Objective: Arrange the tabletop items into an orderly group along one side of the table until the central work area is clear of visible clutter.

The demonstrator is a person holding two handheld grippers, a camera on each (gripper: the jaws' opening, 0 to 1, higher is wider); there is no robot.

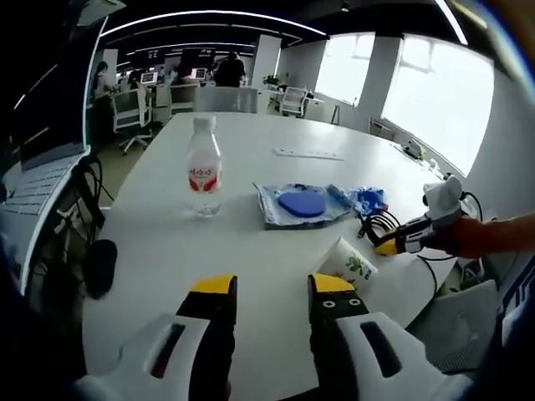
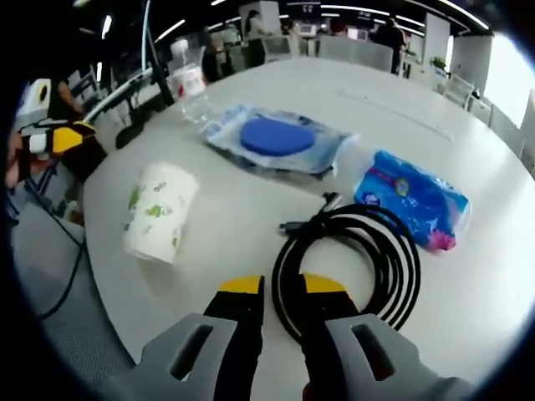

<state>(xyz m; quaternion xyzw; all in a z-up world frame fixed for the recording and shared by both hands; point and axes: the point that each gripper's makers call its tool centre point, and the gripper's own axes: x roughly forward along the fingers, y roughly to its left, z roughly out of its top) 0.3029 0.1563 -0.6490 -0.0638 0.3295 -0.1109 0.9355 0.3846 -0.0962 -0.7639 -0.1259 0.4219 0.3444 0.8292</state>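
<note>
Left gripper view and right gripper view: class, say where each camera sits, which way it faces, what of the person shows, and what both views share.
Left gripper view: rides the left gripper, looking down the white round table at the clear plastic water bottle; the right gripper and an orange sleeve enter from the right.
Right gripper view: rides the right gripper, over the coiled black cable; the left gripper shows at far left.
Shared: bottle, toppled white paper cup, blue disc in clear bag, blue tissue pack.

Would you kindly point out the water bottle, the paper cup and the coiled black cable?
water bottle [image 1: 204,177]: left gripper view, on its red label.
paper cup [image 2: 159,210]: right gripper view, on its side wall.
coiled black cable [image 2: 399,251]: right gripper view, on the coil's right side.
</note>
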